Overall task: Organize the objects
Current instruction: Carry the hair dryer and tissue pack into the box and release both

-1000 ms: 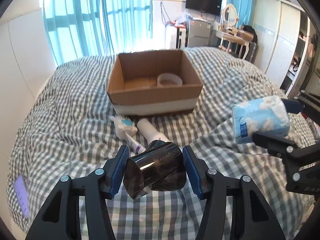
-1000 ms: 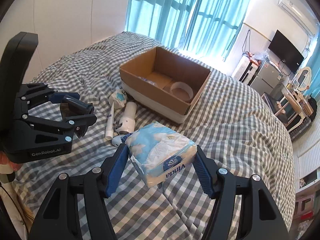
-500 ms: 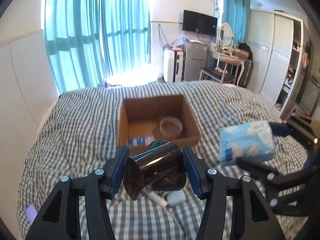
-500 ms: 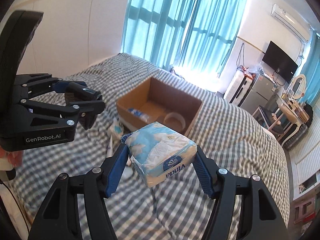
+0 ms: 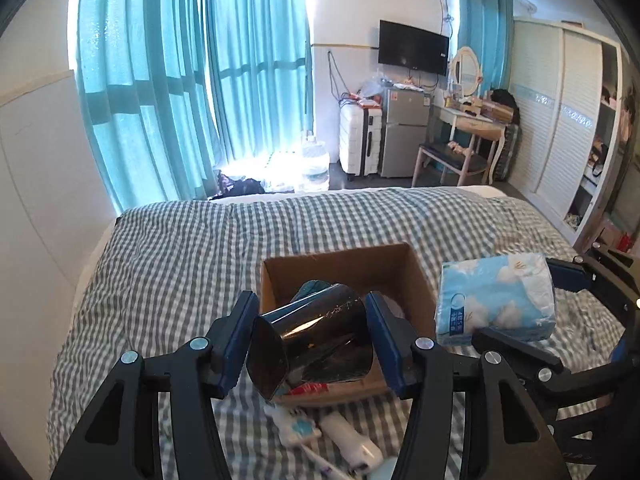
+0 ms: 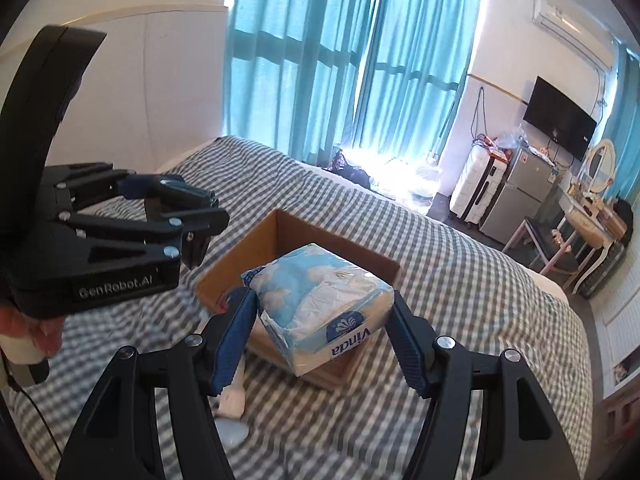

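We have lifted both loads off the bed: our left gripper [image 5: 310,334] fingers hold the dark cup [image 5: 316,344], our right gripper [image 6: 320,332] fingers the tissue pack [image 6: 320,308], now above the box [image 5: 340,268] ahead, ready to drop in.

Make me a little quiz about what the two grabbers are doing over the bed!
1. True or false: the left gripper holds a dark cup.
2. What does the right gripper hold? A) a tissue pack B) a pillow C) a shoe
3. Fill in: both things are carried above a cardboard ____ on the checked blanket.

Key
1. True: its jaws are shut on the cup.
2. A: the blue and white tissue pack.
3. box. A white bottle lies on the blanket in front of it.
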Demonstrator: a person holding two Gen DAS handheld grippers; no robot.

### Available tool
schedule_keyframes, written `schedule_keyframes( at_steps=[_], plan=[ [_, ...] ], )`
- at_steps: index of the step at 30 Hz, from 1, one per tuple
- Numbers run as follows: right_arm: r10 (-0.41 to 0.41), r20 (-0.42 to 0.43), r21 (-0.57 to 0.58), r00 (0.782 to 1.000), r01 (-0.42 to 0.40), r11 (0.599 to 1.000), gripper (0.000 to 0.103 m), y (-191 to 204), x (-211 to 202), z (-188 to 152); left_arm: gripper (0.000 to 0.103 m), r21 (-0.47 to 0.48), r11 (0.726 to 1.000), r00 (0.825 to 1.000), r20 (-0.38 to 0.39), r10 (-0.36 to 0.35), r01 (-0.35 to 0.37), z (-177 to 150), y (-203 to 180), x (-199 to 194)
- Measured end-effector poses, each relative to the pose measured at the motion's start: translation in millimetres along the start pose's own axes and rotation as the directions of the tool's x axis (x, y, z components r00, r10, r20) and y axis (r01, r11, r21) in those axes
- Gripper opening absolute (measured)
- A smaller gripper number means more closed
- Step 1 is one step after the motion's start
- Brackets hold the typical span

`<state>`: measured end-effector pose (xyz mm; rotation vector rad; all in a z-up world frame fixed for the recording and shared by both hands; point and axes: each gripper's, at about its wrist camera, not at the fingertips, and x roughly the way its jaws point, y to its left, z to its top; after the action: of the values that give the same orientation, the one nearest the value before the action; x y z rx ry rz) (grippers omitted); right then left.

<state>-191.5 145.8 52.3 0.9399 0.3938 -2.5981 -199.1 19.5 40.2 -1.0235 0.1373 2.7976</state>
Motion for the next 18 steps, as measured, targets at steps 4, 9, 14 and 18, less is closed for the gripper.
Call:
schedule_keyframes(
  at_steps=[4,9,14,18],
  plan=[
    [0.007,-0.024,0.025,1.000,-0.007,1.000,0.065,-14,42,15,0.057,-0.006,1.000,1.000,-0.025,-0.003,0.003,8,7,36],
    [0.020,-0.054,0.066,0.998,-0.017,0.998,0.065,-29,89,18,0.057,0.007,1.000,0.998,-0.069,-0.004,0.005,9,9,85],
    [0.025,-0.111,0.090,0.994,-0.014,0.996,0.065,-38,143,9,0.057,0.017,1.000,0.993,-0.122,-0.002,0.004,4,8,133],
    [-0.017,-0.144,0.071,0.989,0.028,0.997,0.065,-38,174,-1,0.057,0.077,0.997,0.986,-0.163,0.032,-0.020,-11,2,162]
  ],
)
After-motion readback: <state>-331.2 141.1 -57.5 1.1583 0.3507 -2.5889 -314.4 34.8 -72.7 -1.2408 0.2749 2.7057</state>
